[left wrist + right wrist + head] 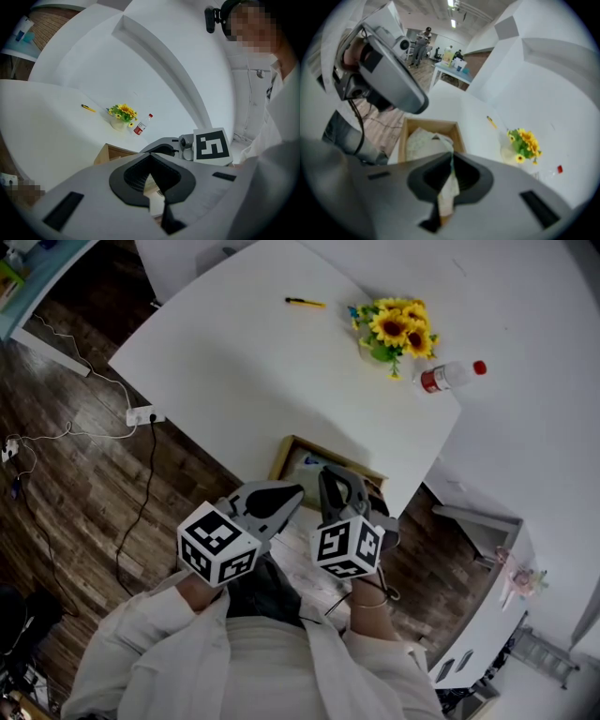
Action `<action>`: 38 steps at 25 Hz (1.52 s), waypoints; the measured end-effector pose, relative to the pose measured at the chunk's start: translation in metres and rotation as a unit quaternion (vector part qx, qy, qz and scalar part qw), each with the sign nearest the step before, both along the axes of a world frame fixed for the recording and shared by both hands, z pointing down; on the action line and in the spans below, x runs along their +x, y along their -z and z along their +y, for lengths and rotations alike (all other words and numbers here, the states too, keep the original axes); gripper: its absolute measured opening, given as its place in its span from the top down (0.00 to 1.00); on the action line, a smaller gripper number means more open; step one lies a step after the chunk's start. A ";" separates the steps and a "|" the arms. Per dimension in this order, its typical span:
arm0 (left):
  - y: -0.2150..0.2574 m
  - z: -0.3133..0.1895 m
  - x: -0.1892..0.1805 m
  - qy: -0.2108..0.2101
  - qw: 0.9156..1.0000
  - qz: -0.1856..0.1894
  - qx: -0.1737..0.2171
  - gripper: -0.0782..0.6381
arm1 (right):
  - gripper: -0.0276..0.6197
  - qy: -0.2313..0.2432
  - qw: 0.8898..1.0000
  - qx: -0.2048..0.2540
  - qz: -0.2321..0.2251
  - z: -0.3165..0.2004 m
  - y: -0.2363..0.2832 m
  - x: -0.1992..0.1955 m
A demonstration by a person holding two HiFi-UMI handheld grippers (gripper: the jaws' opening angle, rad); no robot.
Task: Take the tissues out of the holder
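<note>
A wooden tissue holder [298, 454] stands at the near edge of the white table [234, 362], with pale tissues [423, 143] packed inside it. My right gripper [451, 158] is shut on one tissue [449, 187], which hangs crumpled between the jaws just above the holder [431, 125]. In the head view the right gripper [330, 474] hovers over the holder's near side. The left gripper [289, 495] sits beside it at the holder's left corner. In its own view the left gripper [151, 157] has its jaws together with nothing clearly held; the holder [105, 153] shows behind them.
A pot of sunflowers [394, 329], a lying plastic bottle with a red cap [450, 376] and a yellow pen [305, 303] are at the table's far side. A power strip [142, 414] and cables lie on the wooden floor to the left.
</note>
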State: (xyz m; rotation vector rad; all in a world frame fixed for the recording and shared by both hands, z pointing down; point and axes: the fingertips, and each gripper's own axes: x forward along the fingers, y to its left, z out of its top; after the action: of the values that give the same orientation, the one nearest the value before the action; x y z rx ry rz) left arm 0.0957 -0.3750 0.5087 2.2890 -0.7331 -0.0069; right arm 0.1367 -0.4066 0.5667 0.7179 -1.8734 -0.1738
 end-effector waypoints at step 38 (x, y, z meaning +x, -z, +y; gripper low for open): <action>0.135 -0.024 0.026 -0.056 0.981 -0.010 0.187 0.87 | 0.94 -0.210 0.909 0.183 -0.309 0.010 0.174 0.064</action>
State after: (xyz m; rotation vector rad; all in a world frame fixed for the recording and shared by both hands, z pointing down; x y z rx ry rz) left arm 0.1221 -0.3992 0.3735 2.6897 -0.6545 -0.0761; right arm 0.2006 -0.3966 0.3928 1.5602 -2.2434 -0.0128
